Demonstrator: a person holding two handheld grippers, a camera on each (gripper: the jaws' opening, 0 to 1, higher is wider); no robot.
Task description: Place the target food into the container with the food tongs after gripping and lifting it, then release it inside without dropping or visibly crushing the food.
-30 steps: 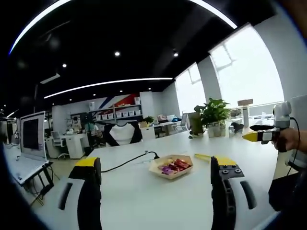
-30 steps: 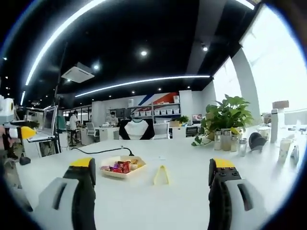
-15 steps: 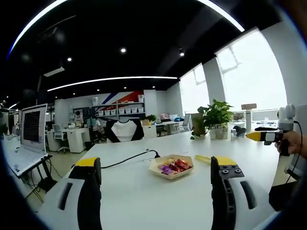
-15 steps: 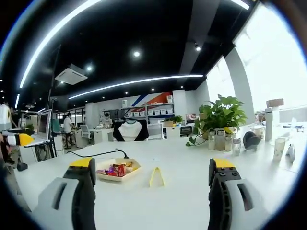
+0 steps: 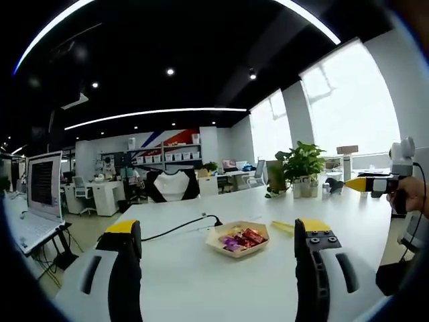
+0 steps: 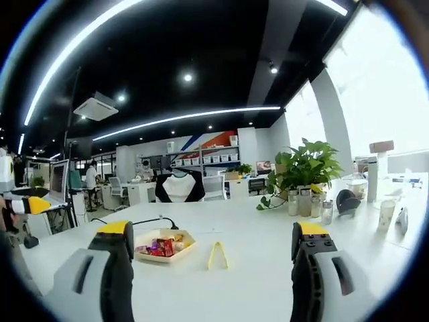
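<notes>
Two grippers, left gripper (image 5: 218,241) and right gripper (image 6: 211,245), both spread wide, empty, well short of the tongs (image 6: 216,255). Yellow plastic tongs lie flat on white table (image 6: 261,235), arms splayed, gripping nothing. Paper tray (image 6: 159,243) of shiny wrapped snacks (image 6: 156,247) just beside tongs. Risk: slick wrappers slip; over-squeeze crushes.

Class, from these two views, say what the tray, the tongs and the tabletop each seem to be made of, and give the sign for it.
Tray: likely paperboard or thin pulp, matte beige with folded angular walls. Tongs: probably plastic or silicone, uniform bright yellow, no metallic glint. Tabletop: looks like smooth white laminate, with a soft even sheen; the core is not visible.
</notes>
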